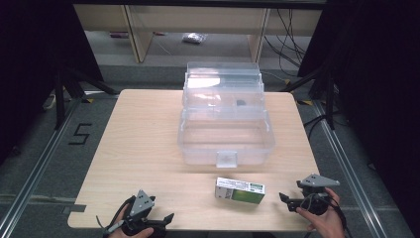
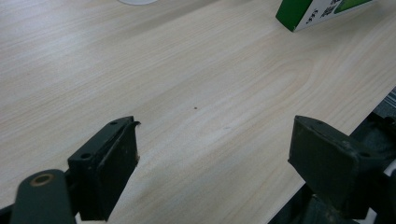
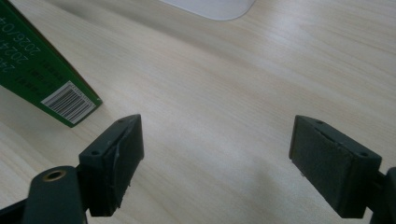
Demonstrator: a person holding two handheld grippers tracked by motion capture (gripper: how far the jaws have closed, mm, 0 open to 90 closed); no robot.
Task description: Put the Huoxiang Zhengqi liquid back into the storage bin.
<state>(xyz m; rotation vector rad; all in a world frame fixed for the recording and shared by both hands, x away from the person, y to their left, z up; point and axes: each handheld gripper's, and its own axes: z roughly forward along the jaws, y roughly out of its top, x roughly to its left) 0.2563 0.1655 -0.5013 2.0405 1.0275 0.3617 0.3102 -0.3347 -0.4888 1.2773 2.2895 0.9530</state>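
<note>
**Both tongs wide over the counter**

My left tongs [image 1: 166,218] gape wide at 7 o'clock on the counter [image 1: 143,144], my right tongs [image 1: 284,198] equally wide at 4 o'clock. The green box [image 1: 239,190] lies flat between them, near the clear bin [image 1: 226,144] at 12 o'clock.

Two black handheld grippers, each with a grey plate on top

Left gripper [image 1: 166,218] and right gripper [image 1: 283,198] both carry a grey three-cornered plate dotted with small holes, plus thin cables trailing off. Up close the jaws are chunky matte-black blocks with screw holes; a brass-ringed pivot hole sits lower left of each gripper view.
</note>
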